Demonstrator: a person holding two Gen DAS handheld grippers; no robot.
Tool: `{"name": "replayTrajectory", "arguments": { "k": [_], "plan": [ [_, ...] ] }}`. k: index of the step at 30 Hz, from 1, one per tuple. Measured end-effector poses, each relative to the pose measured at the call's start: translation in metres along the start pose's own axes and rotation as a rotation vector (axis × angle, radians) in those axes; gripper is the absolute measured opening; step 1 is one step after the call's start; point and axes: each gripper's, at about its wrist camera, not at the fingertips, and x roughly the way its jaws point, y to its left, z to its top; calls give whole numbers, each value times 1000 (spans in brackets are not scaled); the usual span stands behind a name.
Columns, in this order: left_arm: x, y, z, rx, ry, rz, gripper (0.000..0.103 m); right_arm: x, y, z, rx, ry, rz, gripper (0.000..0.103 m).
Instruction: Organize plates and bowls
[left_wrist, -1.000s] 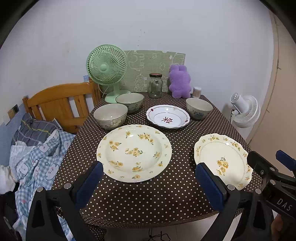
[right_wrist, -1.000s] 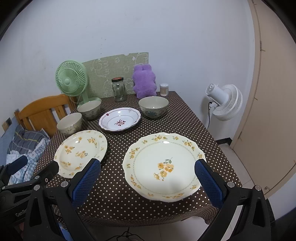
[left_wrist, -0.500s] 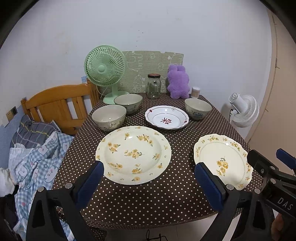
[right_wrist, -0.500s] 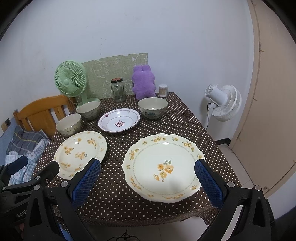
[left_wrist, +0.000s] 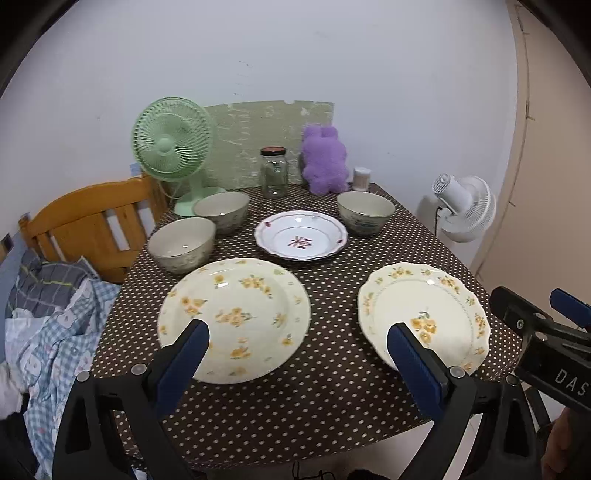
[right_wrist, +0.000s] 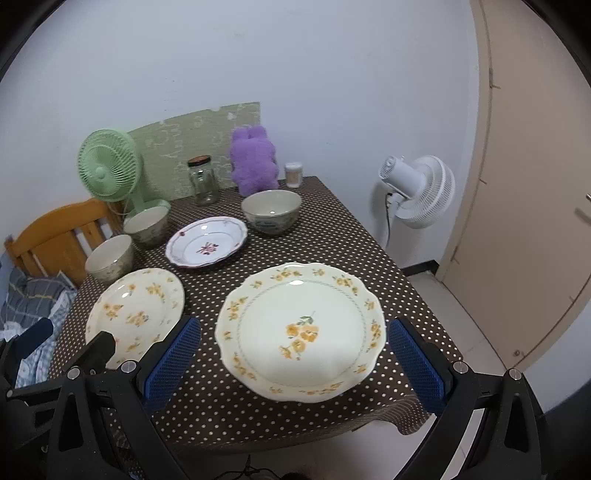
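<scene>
Two cream plates with yellow flowers lie near the table's front edge: a deep one (left_wrist: 236, 317) on the left and a scalloped one (left_wrist: 424, 317) on the right (right_wrist: 301, 330). A white plate with a red motif (left_wrist: 301, 240) lies in the middle. Two bowls (left_wrist: 183, 243) (left_wrist: 221, 210) stand at the left and one bowl (left_wrist: 365, 212) at the right. My left gripper (left_wrist: 295, 354) is open and empty above the front edge, between the two flowered plates. My right gripper (right_wrist: 293, 354) is open and empty, its fingers either side of the scalloped plate.
At the back stand a green fan (left_wrist: 171, 147), a glass jar (left_wrist: 274, 177), a purple plush (left_wrist: 325, 158) and a small container (left_wrist: 361, 178). A wooden chair (left_wrist: 92, 221) and bedding (left_wrist: 48, 325) are on the left. A white fan (right_wrist: 421, 190) and a door (right_wrist: 535, 184) are on the right.
Both grippers have moved a little forward toward the table; the plates look larger and closer. Nothing on the table has moved.
</scene>
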Motion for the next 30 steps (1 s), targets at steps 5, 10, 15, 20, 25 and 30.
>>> {"name": "replayTrajectory", "arguments": {
  "k": [5, 10, 15, 20, 25, 30],
  "plan": [
    [20, -20, 6, 7, 15, -21, 97, 10, -11, 6, 9, 7, -12, 102],
    [46, -42, 12, 16, 45, -33, 97, 36, -26, 15, -8, 27, -33, 101],
    [77, -61, 15, 9, 92, -30, 93, 71, -43, 23, -27, 70, -28, 99],
    [106, -74, 16, -20, 145, -13, 92, 104, -52, 30, -54, 110, -19, 98],
    [133, -88, 11, -32, 204, -2, 89, 131, -60, 28, -74, 158, -15, 98],
    [154, -98, 3, -32, 258, 17, 88, 157, -69, 22, -82, 216, 0, 94]
  ]
}}
